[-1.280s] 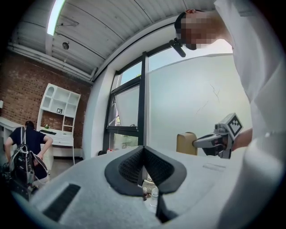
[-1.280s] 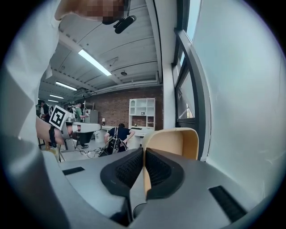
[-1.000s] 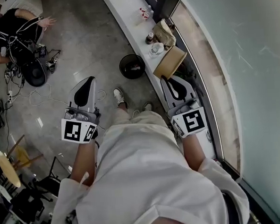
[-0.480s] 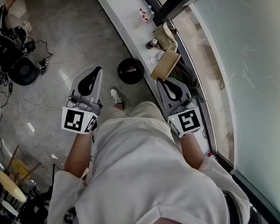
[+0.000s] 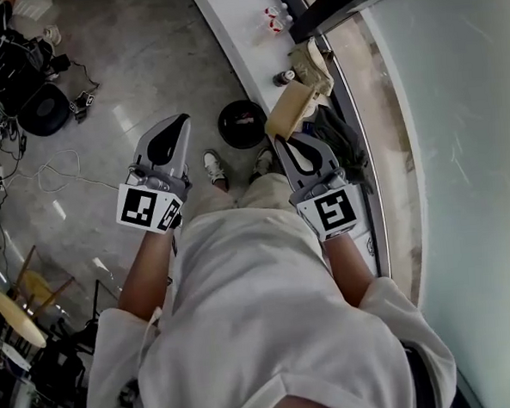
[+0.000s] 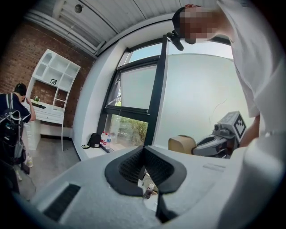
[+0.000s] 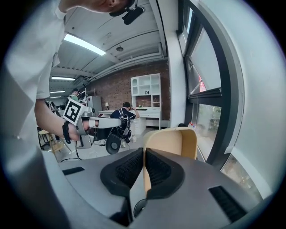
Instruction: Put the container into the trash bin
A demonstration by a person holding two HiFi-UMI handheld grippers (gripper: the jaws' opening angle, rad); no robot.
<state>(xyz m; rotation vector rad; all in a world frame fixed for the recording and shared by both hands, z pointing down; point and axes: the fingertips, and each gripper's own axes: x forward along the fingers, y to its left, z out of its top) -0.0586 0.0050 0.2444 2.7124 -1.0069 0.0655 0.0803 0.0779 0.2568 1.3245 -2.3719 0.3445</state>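
I am keeping my right gripper (image 5: pixel 289 139) pinched on the tan container (image 5: pixel 290 109), bringing it closer to the black trash bin (image 5: pixel 241 124) at upper centre, my left gripper (image 5: pixel 179 121) travelling alongside, jaws together, empty.

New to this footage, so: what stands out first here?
The tan container, pinched by its wall in the right tongs, catches the eye by the window ledge. Beside it, a black trash bin stands on the floor ahead of the person's shoes. The left tongs are shut and empty.
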